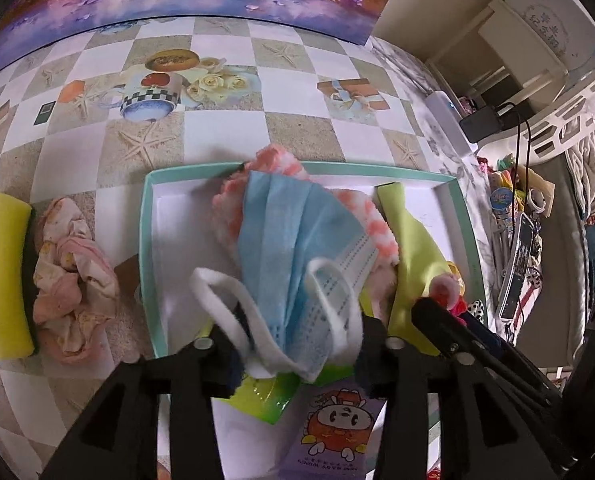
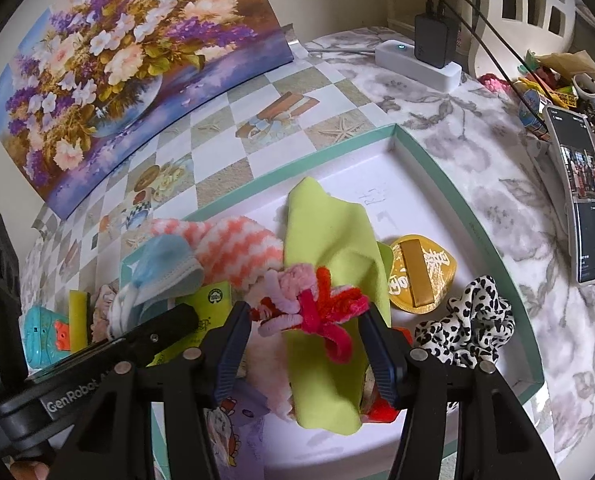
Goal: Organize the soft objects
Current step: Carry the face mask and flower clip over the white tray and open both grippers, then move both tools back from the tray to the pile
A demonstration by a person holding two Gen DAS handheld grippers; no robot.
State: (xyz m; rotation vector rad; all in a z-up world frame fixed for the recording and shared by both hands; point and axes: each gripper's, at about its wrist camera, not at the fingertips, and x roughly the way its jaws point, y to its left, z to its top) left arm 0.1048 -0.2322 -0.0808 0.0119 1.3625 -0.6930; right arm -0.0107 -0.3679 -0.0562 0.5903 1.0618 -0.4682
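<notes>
Nearest the left wrist camera, the left gripper (image 1: 297, 344) has its jaws apart, with the blue face mask (image 1: 297, 240) lying between them; its white ear loops (image 1: 233, 300) drape over the finger tips, and the pads do not appear to press on it. The mask rests on a pink-and-white fuzzy cloth (image 1: 361, 216) inside the teal-rimmed tray (image 1: 149, 248), so the judgement is that this piece is being left there rather than carried.

The right gripper (image 2: 305, 344) hangs low over the same tray, jaws standing either side of a red and pink pipe-cleaner twist (image 2: 317, 304) that sits on a lime-green cloth (image 2: 329, 248). Whether the pads actually pinch the twist cannot be told — a gap seems to show on both sides.

Much is already gathered: mask, fuzzy cloth, green cloth, the twist and a black-and-white spotted scrunchie (image 2: 469, 328) all lie in the tray. Still out on the checked tablecloth (image 1: 201, 128), left of the tray, are a crumpled pale pink cloth (image 1: 73, 276) and a yellow sponge (image 1: 1, 272) — these look like what is left.
</notes>
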